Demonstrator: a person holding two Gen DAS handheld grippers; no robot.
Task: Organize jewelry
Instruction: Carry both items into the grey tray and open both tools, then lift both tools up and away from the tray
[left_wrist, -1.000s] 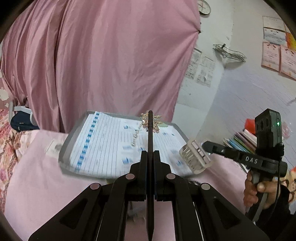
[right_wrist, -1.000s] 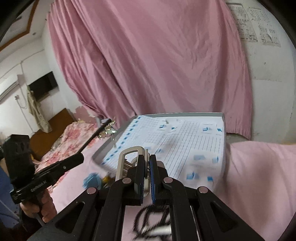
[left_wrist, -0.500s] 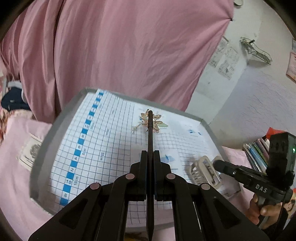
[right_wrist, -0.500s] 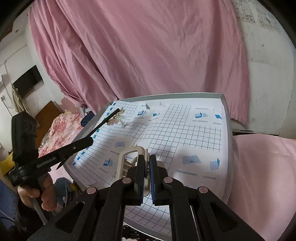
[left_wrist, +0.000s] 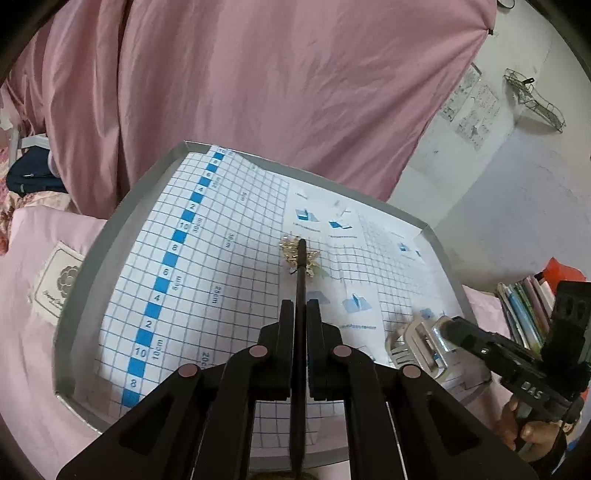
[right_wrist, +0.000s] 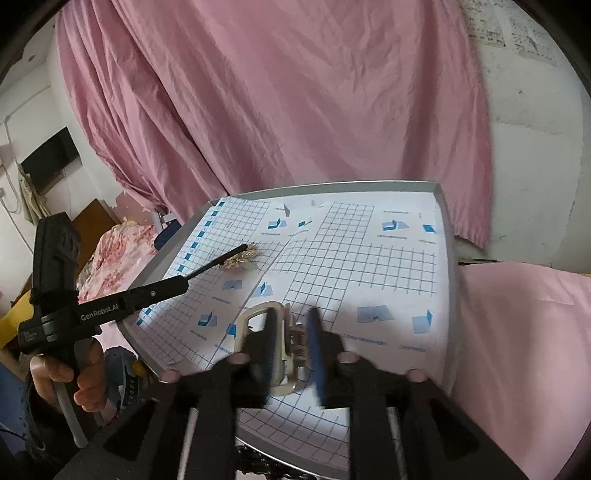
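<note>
A gold flower-shaped jewelry piece (left_wrist: 291, 254) (right_wrist: 242, 261) sits low over the gridded paper in a grey tray (left_wrist: 110, 236) (right_wrist: 332, 184). My left gripper (left_wrist: 302, 243) (right_wrist: 244, 246) is shut on it, its thin fingers pressed together. A white claw hair clip (left_wrist: 408, 345) (right_wrist: 255, 319) lies on the paper at the tray's near right part. My right gripper (right_wrist: 291, 334) (left_wrist: 445, 328) is open around the clip, with the fingers blurred and apart on either side of it.
A pink curtain (left_wrist: 258, 92) hangs behind the tray, and pink bedding (right_wrist: 517, 332) surrounds it. Books (left_wrist: 524, 306) stand at the right in the left wrist view. A person's hands (right_wrist: 85, 384) (left_wrist: 532, 432) hold the gripper handles.
Both grippers came down over the tray. The left one lowered the gold piece to the paper. The right gripper's fingers, earlier shut on the white clip, have spread apart.
</note>
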